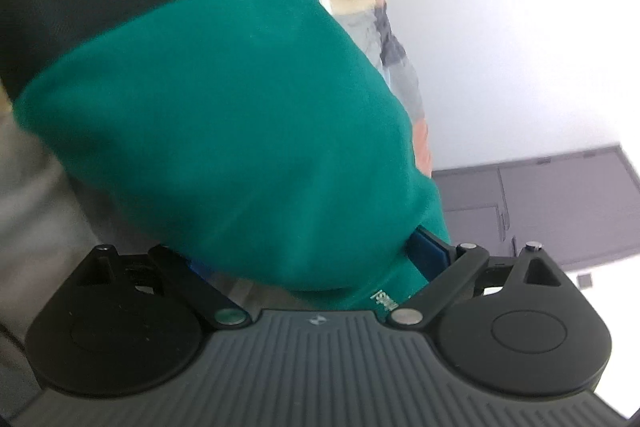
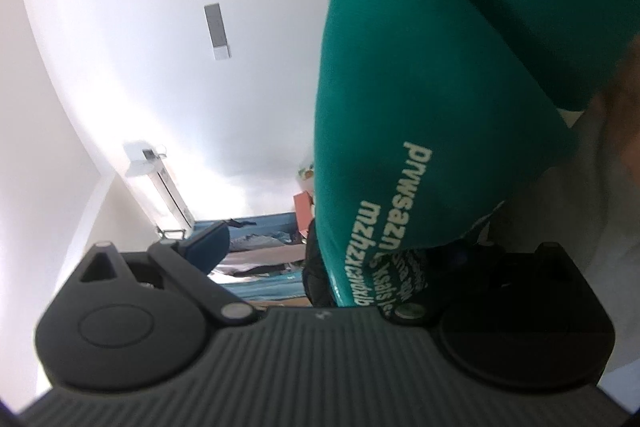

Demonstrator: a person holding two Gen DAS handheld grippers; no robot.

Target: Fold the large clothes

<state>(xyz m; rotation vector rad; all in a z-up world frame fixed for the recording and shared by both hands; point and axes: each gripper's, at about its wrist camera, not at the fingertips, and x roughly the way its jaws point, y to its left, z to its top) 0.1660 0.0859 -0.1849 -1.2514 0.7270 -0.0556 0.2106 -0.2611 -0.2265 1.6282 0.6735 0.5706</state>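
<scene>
Left gripper [image 1: 316,267]: my jaws look clamped on the green garment [image 1: 224,131], blue pads mostly buried in cloth, so the hold is judged, not certain. Right gripper [image 2: 320,259]: fingers wide apart, the printed fabric draped over one, nothing pinched. Garment hangs lifted between both, presumably to shake it out. Beyond: white ceiling [image 2: 160,27], grey cabinets [image 1: 560,207], air conditioner [image 2: 160,183]. The cloth blocks most forward sight.

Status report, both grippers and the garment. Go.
Left gripper draped in green garment, grip unclear. Right gripper same, grip unclear. Nothing blocking seen.
</scene>
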